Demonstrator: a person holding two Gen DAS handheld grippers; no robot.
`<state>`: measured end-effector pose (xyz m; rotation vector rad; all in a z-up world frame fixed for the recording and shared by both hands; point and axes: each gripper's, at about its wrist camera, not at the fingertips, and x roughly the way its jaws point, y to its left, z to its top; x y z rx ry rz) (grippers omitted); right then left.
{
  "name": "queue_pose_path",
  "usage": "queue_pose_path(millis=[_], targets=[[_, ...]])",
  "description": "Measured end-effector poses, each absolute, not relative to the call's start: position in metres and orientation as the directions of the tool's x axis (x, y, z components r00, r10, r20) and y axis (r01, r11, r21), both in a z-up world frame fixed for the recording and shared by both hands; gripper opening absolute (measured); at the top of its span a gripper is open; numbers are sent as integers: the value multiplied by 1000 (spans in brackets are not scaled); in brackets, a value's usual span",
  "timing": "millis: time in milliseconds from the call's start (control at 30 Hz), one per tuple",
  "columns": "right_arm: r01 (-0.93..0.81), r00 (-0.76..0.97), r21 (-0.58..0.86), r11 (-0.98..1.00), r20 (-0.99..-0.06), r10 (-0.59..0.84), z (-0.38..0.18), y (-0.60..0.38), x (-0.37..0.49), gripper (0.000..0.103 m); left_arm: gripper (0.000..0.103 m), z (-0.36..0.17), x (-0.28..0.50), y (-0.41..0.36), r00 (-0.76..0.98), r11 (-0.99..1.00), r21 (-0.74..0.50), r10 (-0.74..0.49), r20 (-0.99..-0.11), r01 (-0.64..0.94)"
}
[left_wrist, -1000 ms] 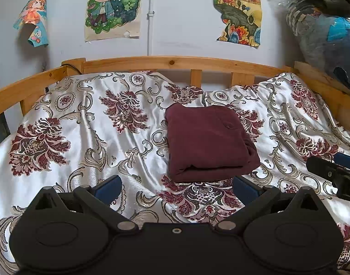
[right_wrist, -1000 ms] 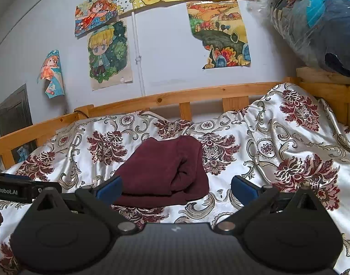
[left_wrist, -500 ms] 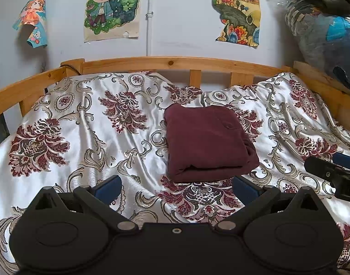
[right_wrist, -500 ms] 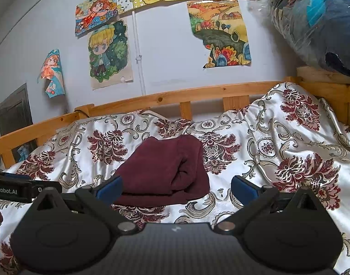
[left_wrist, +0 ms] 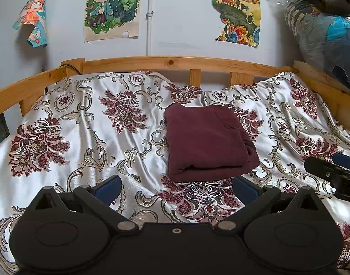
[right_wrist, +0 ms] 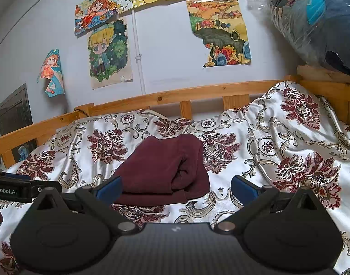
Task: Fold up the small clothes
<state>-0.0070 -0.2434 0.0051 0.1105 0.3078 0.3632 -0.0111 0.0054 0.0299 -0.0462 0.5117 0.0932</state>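
A dark maroon garment (left_wrist: 207,142) lies folded into a compact rectangle on the flowered satin bedspread (left_wrist: 83,137), near the bed's middle. My left gripper (left_wrist: 176,189) hovers open just in front of its near edge, nothing between the blue pads. In the right wrist view the same maroon garment (right_wrist: 163,169) shows its stacked layers on the right side. My right gripper (right_wrist: 176,186) is open too, low over the spread and close to the fold's near edge. Each gripper appears at the edge of the other's view.
A wooden bed rail (left_wrist: 175,63) runs along the back and both sides. Posters (left_wrist: 110,6) hang on the wall behind. A plastic-wrapped bundle (left_wrist: 331,36) with dark clothes on top sits at the right end. The spread is rumpled high at the right (right_wrist: 301,119).
Almost nothing has moved. The left view has drifted very slightly, and both grippers stay open in front of the folded garment.
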Motion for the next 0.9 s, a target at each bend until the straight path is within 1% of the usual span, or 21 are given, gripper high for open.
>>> queue_pose_path(millis=[900], targets=[[-330, 889, 163, 930, -277, 364, 5, -243, -7, 103, 102, 30, -12, 5, 868, 995, -20, 79, -491, -101]])
